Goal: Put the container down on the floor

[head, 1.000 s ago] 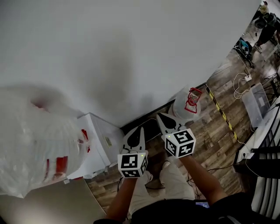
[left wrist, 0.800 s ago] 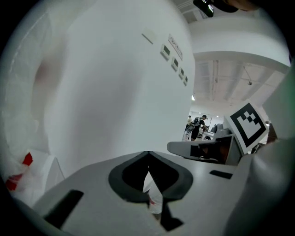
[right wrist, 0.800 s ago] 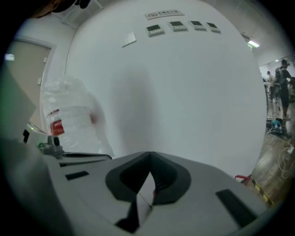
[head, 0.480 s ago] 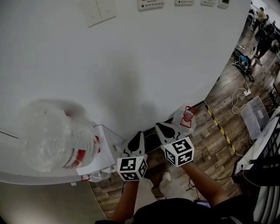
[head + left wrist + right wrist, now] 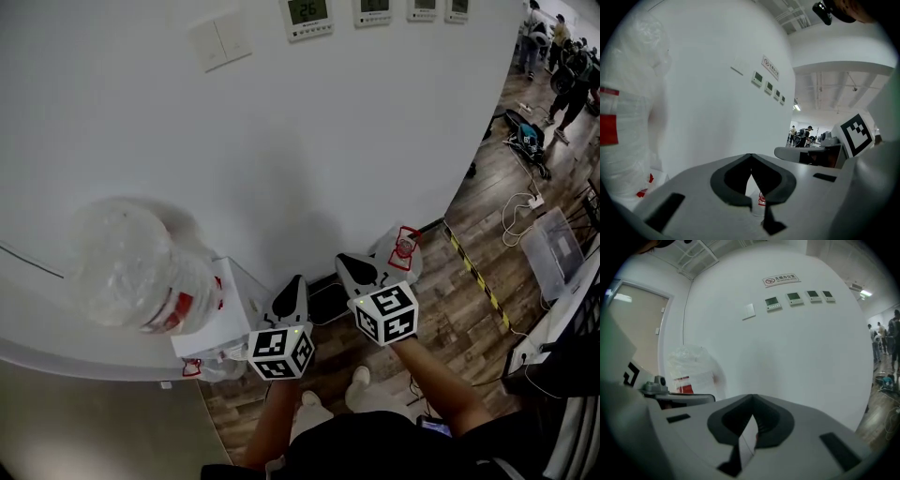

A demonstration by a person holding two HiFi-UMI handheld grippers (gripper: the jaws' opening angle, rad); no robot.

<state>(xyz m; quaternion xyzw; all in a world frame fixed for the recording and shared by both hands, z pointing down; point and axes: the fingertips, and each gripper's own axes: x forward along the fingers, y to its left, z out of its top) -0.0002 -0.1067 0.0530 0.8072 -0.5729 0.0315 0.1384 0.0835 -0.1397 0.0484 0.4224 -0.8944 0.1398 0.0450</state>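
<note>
A clear water jug with a red label (image 5: 400, 249) stands on the wood floor by the wall. It also peeks through the left jaws' gap as the jug (image 5: 760, 199). My right gripper (image 5: 349, 266) is shut and empty, raised above and just left of the jug, apart from it. My left gripper (image 5: 294, 285) is held beside it, tips together, nothing held. A second large jug in plastic wrap (image 5: 133, 269) sits on a white dispenser (image 5: 223, 323) at the left. In the gripper views my left gripper (image 5: 751, 157) and right gripper (image 5: 752, 397) point at the white wall.
The white wall carries thermostats (image 5: 307, 13) and a light switch (image 5: 221, 39). Yellow-black tape (image 5: 478, 277), cables and a clear plastic box (image 5: 553, 242) lie on the floor at the right. People (image 5: 562, 56) stand far off. My shoes (image 5: 360, 379) are below the grippers.
Both grippers have risen together, shut all the while. The view has lifted, bringing the switch and thermostats into sight. The floor jug stays where it stood.
</note>
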